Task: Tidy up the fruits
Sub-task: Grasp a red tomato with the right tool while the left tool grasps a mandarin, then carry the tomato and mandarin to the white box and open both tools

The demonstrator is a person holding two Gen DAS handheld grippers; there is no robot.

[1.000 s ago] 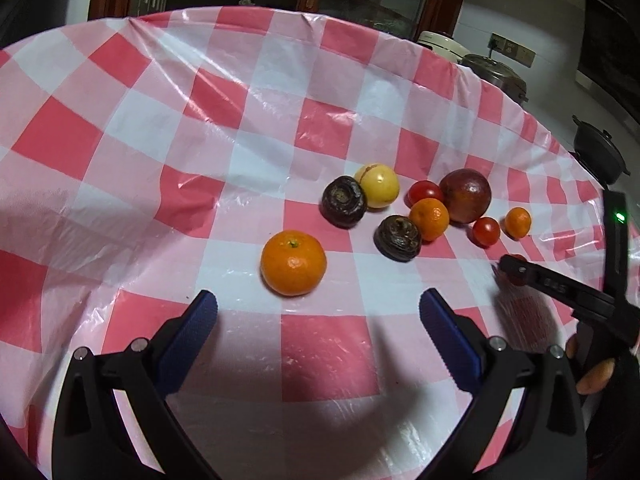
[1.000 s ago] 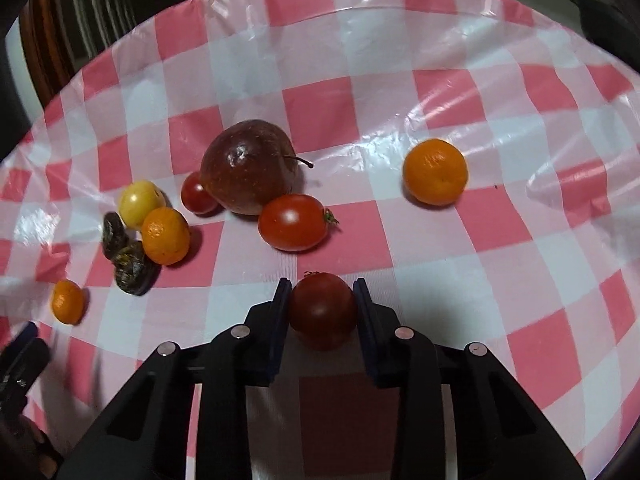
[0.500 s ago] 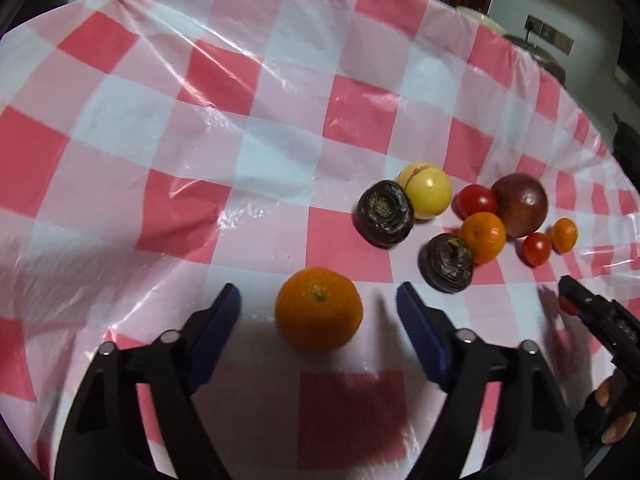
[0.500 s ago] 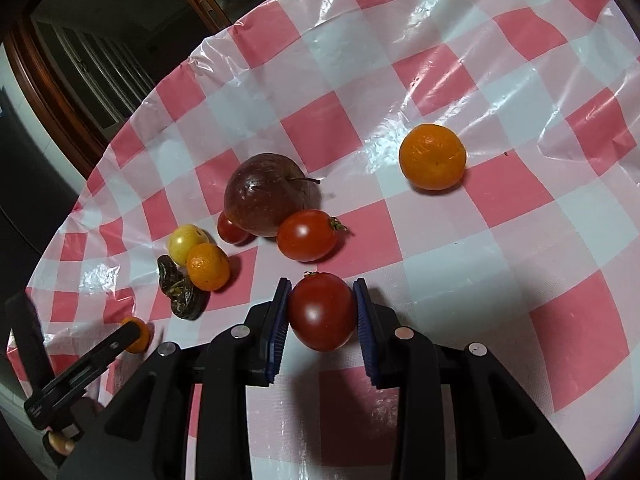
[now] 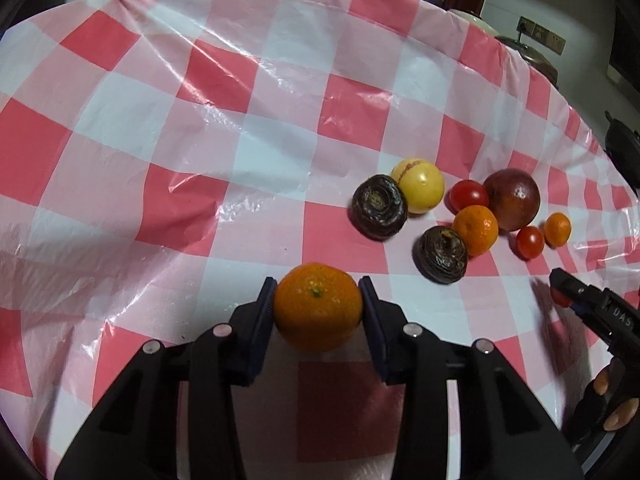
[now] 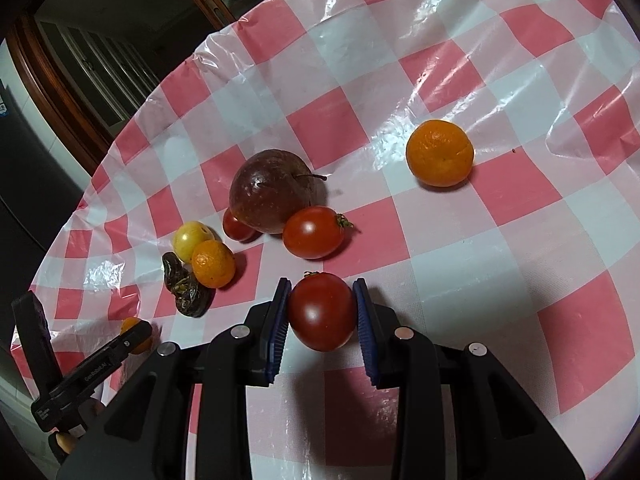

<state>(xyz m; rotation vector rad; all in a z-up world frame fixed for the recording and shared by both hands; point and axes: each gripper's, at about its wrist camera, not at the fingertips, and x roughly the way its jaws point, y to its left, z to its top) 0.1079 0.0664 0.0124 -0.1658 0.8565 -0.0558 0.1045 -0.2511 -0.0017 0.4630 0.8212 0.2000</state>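
My left gripper is shut on a large orange mandarin low over the red-and-white checked cloth. To its right lies a cluster of fruit: two dark wrinkled fruits, a yellow fruit, a dark red apple, a mandarin and small tomatoes. My right gripper is shut on a dark red tomato. Ahead of it are another tomato, the apple and a lone mandarin.
The checked plastic tablecloth covers a round table and is wrinkled. Its far edge drops toward dark wooden doors. Pots stand beyond the right edge. A person's fingers hold the right gripper's handle.
My left gripper has moved forward around the large mandarin and shut on it. My right gripper, still holding the tomato, has drawn back from the fruit cluster.
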